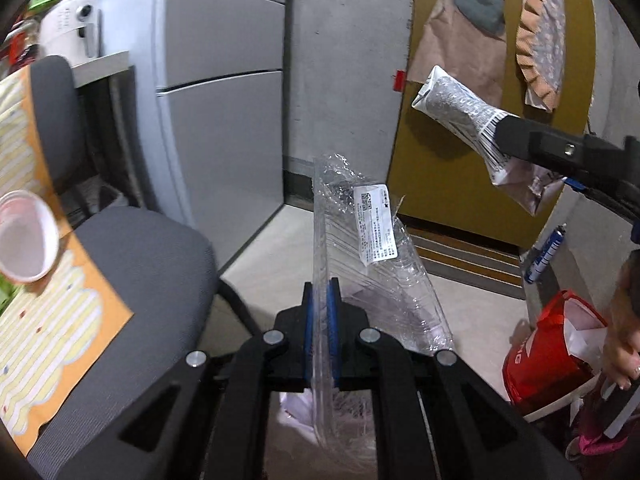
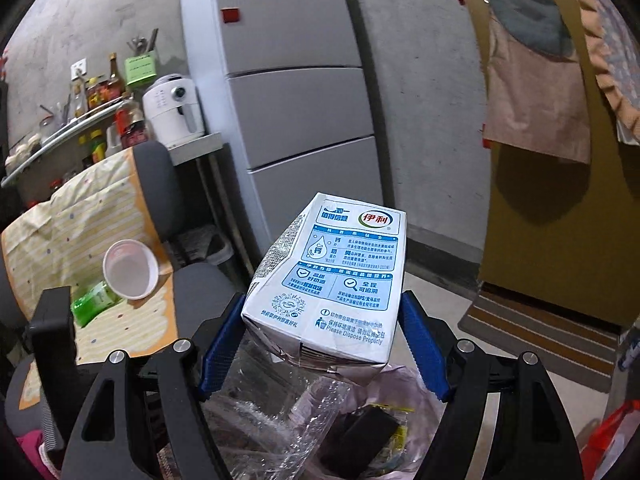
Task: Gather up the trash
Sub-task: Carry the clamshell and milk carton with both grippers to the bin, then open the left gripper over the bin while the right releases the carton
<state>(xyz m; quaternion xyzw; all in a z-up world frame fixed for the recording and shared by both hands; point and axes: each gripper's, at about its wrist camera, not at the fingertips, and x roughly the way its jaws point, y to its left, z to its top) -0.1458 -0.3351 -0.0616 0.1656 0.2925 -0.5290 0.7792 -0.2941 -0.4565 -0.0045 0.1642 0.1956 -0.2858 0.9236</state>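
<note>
My left gripper (image 1: 322,292) is shut on a crumpled clear plastic tray (image 1: 360,240) with a white label, which sticks up and forward from the blue pads. A white and blue milk carton (image 2: 340,272) sits between the blue pads of my right gripper (image 2: 322,298), which press on both of its sides. In the left wrist view that carton (image 1: 460,108) hangs at the upper right, squeezed at its middle. Directly below both grippers a pale pink trash bag (image 2: 404,380) stands open, with clear plastic and a dark item inside.
A grey chair (image 1: 132,280) on the left carries an orange and yellow cloth (image 1: 48,320), a paper cup (image 2: 130,270) and a green packet (image 2: 94,302). A grey fridge (image 2: 288,100) stands behind. A red bag (image 1: 536,364) and a person's hand (image 1: 622,344) are at the right.
</note>
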